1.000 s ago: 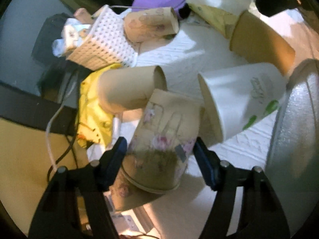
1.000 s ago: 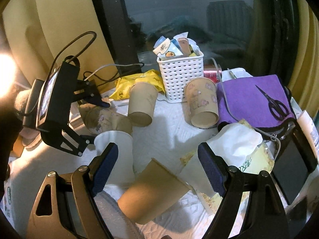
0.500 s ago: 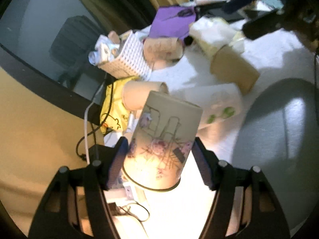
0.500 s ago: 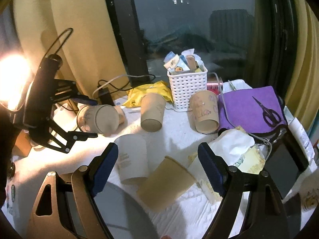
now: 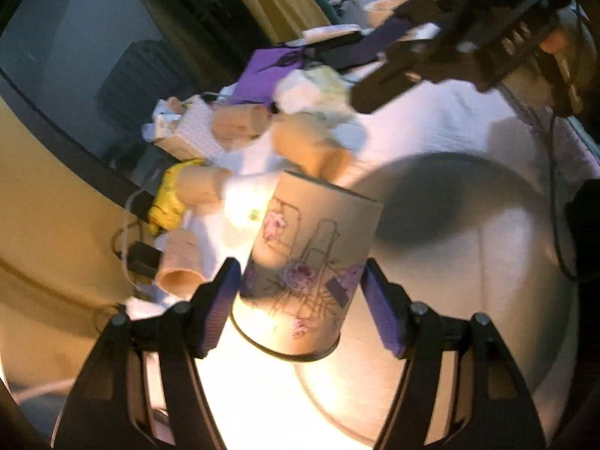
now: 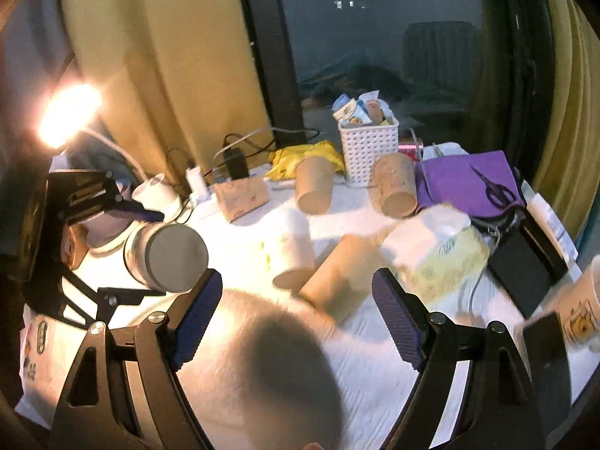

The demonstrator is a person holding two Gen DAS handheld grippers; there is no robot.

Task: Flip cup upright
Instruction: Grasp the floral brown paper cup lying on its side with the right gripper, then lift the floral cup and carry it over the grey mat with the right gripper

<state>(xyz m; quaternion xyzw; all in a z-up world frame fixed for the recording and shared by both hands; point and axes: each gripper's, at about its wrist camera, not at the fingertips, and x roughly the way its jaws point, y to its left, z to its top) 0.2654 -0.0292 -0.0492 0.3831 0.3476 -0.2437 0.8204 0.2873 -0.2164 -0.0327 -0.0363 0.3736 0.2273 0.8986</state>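
My left gripper (image 5: 300, 292) is shut on a flower-printed paper cup (image 5: 311, 262) and holds it in the air, on its side. In the right wrist view the same cup (image 6: 165, 258) shows its flat base toward me, held by the left gripper (image 6: 142, 251) well above the white cloth. My right gripper (image 6: 292, 318) is open and empty above the cloth. Several other paper cups lie on their sides: a white one (image 6: 292, 251), a brown one (image 6: 337, 277), and two brown ones near the basket (image 6: 315, 187) (image 6: 393, 187).
A white basket (image 6: 369, 150) of packets stands at the back. A purple cloth (image 6: 468, 180) with scissors (image 6: 495, 187) lies at the right, with a tissue pack (image 6: 438, 251) and a black phone (image 6: 521, 266). A lit lamp (image 6: 63, 112), a charger and cables sit at the left.
My left gripper has lifted the flower cup higher and turned it, so its base faces the right camera. My right gripper has risen and pulled back.
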